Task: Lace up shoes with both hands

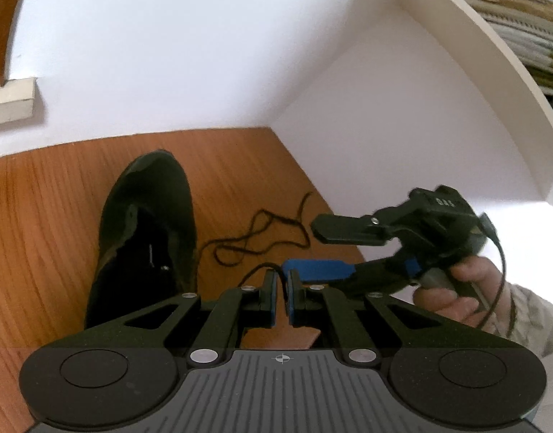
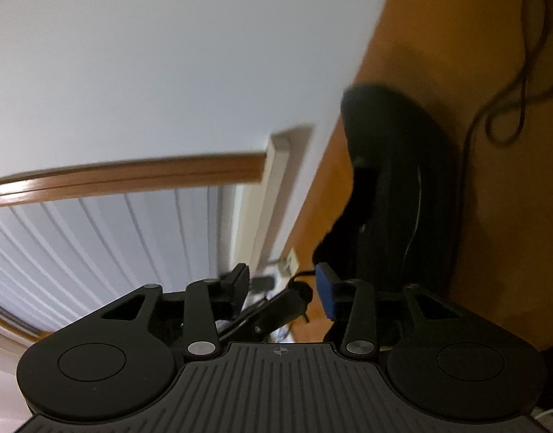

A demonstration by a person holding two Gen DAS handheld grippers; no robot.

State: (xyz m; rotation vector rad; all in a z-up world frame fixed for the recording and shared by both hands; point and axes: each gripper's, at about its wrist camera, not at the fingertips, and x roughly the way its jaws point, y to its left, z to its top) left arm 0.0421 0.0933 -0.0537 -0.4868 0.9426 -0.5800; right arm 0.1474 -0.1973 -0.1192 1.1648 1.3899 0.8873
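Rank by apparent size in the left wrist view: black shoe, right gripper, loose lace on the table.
1. black shoe, largest in frame.
2. right gripper, open. It sits nearer the camera, so its look against the shoe is unsure.
3. lace, a thin loop, smallest; one end is pinched in the left gripper.

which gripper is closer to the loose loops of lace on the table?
Right. The right gripper, jaws apart, sits just beside the loose lace loops. The left gripper is further back from them, shut on the lace's near end beside the black shoe.

The black left hand-held gripper [image 1: 282, 290] is pinched shut; the black right hand-held gripper [image 1: 308, 249], gripped by a hand [image 1: 456, 296], gapes.
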